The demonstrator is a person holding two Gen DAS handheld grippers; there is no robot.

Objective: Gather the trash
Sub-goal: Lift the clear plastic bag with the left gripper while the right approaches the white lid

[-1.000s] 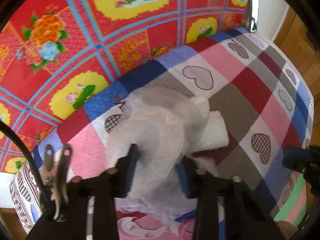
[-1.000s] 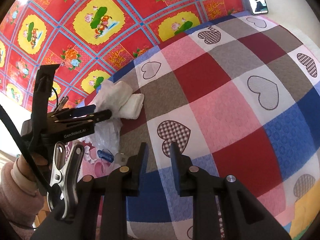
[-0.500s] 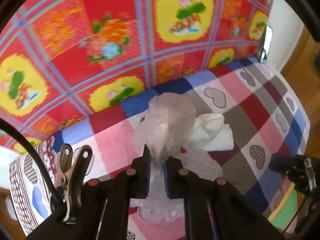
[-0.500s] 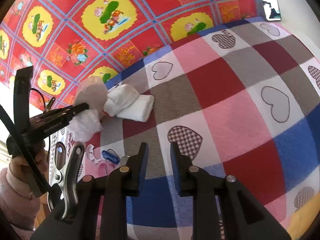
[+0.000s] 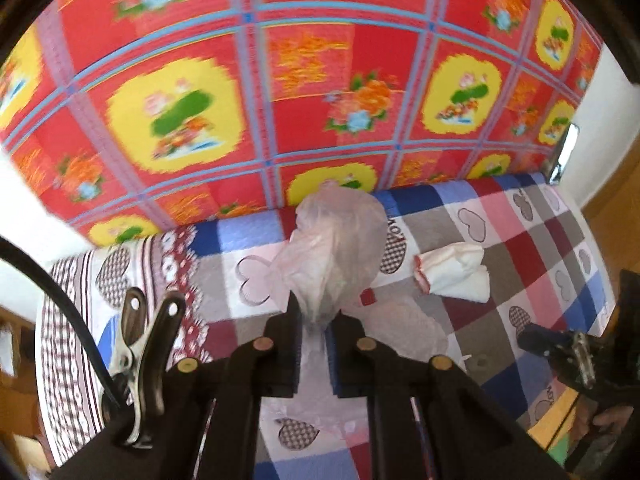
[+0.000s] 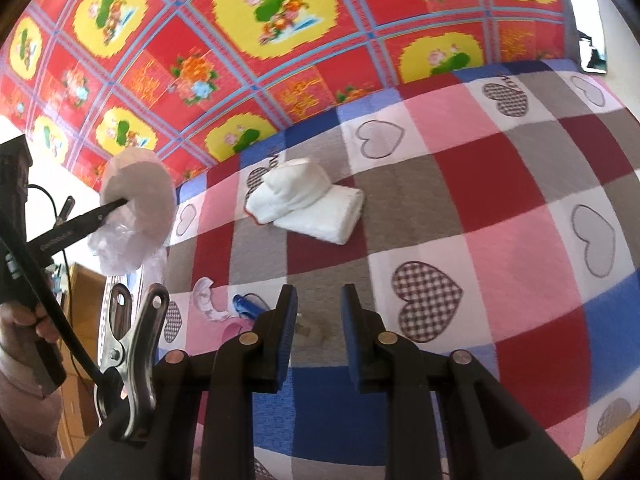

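Plastic bag [image 5: 336,248] now off quilt [image 6: 480,208], apparently clear.

Thin, crinkled translucent plastic bag [image 5: 336,248] (faintly glossy) above a matt quilted cloth bedspread [image 6: 480,200].

Bright, even daylight fills my views; the red patterned wall [image 5: 320,80] smears with motion blur, and fisheye curvature darkens every corner.

A crumpled, translucent whitish plastic bag [image 5: 334,248] hung bunched and puffed above the bed, lifted clear of the patchwork quilt — pinched at its neck. A folded white tissue wad [image 6: 308,204] with a reddish edge lay flat on the quilt, apart from the bag.
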